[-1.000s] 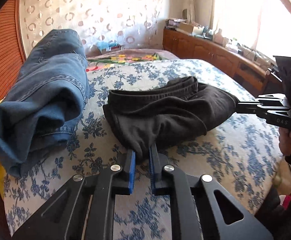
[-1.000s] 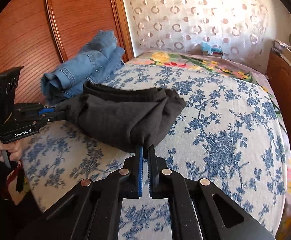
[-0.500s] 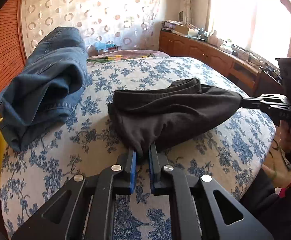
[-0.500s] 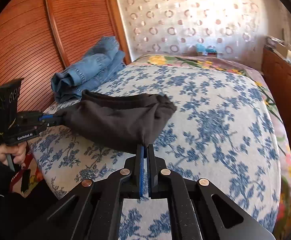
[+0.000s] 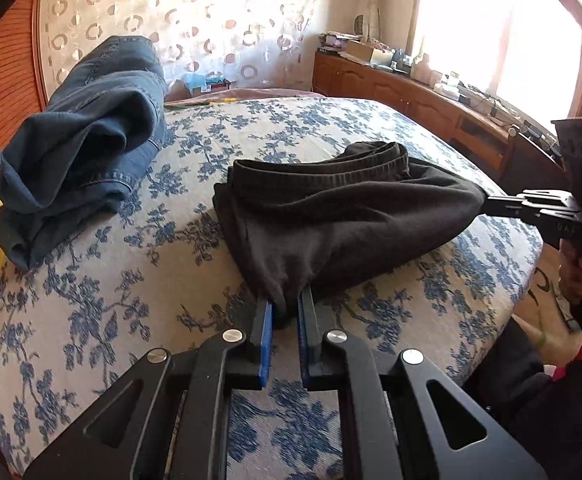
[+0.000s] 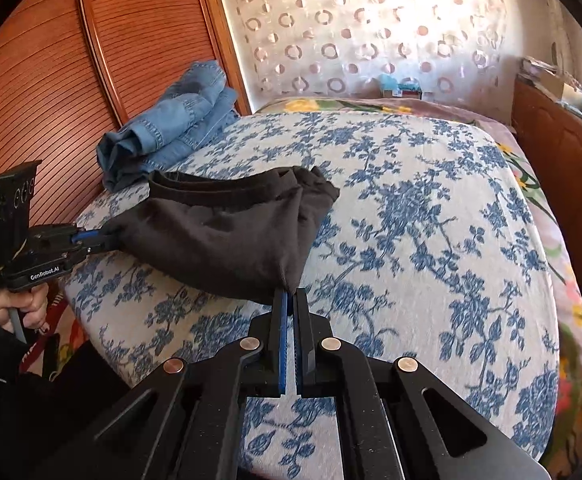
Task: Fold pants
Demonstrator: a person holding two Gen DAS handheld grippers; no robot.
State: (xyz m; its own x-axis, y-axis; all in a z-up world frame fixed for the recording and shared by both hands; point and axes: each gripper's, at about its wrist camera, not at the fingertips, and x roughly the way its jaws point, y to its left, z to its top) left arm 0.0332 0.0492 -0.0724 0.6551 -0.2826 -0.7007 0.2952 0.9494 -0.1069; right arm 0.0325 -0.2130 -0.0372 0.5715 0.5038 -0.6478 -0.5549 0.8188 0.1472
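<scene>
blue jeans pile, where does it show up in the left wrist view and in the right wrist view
Left wrist view: blue jeans upper left, left of the black pants.
Right wrist view: blue jeans upper left of centre, behind the black pants.
Shared landmark: the circle-patterned curtain.

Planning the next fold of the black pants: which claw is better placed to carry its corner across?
Right, probably. The right claw pinches the black pants beside open bedspread; the left claw grips the corner nearer the jeans.
</scene>
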